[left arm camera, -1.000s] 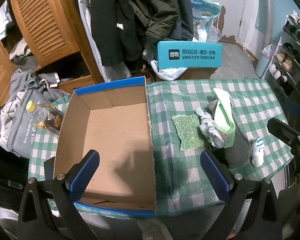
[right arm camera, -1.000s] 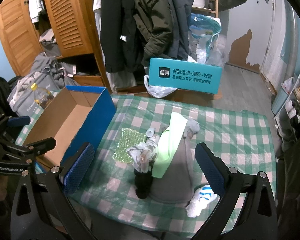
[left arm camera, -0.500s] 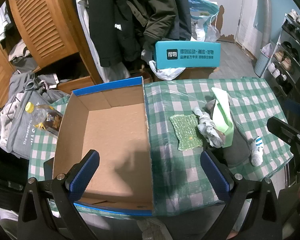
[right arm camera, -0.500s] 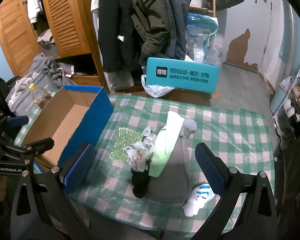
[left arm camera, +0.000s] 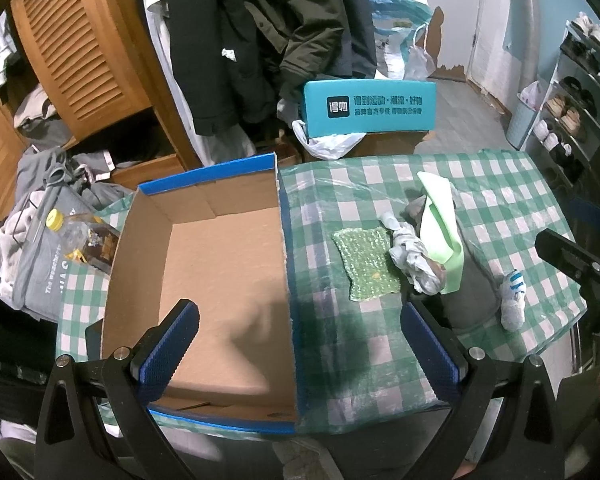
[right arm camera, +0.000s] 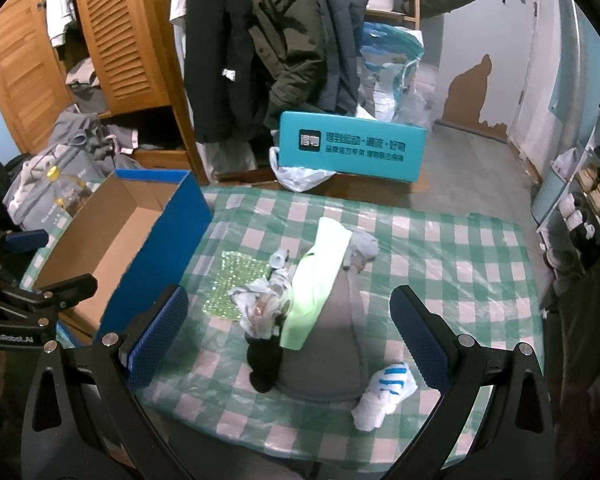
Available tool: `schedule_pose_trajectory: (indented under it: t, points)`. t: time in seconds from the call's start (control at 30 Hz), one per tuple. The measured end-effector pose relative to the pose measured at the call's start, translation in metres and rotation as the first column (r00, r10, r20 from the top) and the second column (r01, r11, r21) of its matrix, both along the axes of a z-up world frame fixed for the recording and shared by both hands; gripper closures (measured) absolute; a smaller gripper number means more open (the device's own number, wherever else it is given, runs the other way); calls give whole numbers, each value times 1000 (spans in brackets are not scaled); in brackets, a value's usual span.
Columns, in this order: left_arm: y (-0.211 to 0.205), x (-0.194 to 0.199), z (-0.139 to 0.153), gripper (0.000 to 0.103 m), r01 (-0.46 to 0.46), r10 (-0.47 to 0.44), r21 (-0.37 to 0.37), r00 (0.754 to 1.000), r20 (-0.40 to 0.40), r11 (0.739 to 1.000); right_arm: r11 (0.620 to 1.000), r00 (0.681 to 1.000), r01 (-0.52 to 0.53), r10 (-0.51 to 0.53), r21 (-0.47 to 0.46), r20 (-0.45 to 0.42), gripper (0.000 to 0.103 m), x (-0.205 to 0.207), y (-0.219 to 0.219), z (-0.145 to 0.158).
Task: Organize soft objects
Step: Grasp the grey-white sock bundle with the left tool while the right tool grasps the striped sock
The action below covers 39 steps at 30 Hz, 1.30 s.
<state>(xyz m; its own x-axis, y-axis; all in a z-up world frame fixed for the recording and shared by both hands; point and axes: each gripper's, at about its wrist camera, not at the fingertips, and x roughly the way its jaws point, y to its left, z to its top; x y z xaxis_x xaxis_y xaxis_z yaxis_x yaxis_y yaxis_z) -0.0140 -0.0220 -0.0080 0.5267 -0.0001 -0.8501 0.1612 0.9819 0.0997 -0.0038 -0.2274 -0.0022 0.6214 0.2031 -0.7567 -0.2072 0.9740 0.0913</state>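
Both tools hang released: our left tool [left arm camera: 298, 342] over the empty box [left arm camera: 204, 276], our right tool [right arm camera: 288, 332] over the cloth pile [right arm camera: 312, 312]. We judge the box sits left, ready to receive it.

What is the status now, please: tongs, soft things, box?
Both tongs open: left tongs over the cardboard box, right tongs over the pile of soft things. Box holds nothing. Nothing grasped, nothing blocking.

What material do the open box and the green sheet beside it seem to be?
The open box: corrugated cardboard, matte brown inside, blue outside, with raw cut edges showing. The green sheet: probably bubble wrap or similar plastic, given its glossy, translucent, bumpy surface; this is not certain.
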Motion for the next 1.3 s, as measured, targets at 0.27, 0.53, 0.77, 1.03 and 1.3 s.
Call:
schedule_pose_trajectory:
  t: [0.27, 0.53, 0.77, 1.03, 1.3]
  points:
    - [-15, 12, -15, 1, 27, -26, 16, 999, -46, 1000, 999, 998, 47, -48, -19, -33, 3, 5, -21, -7]
    - [-30, 19, -32, 1, 37, -36, 6, 995, -94, 999, 995, 992, 95, -97, -30, -80, 4, 10, -45, -25]
    - [-46, 23, -48, 1, 62, -58, 26, 990, -125, 998, 987, 973, 155, -158, -32, -165, 4, 13, -69, -51]
    - [-63, 29, -70, 1, 97, -94, 7, 979, -182, 995, 977, 943, 212, -212, -27, -258, 4, 18, -92, -84]
    - [-78, 34, -93, 1, 117, -122, -33, 963, -239, 993, 973, 915, 225, -229, -51, -333, 4, 20, -99, -117]
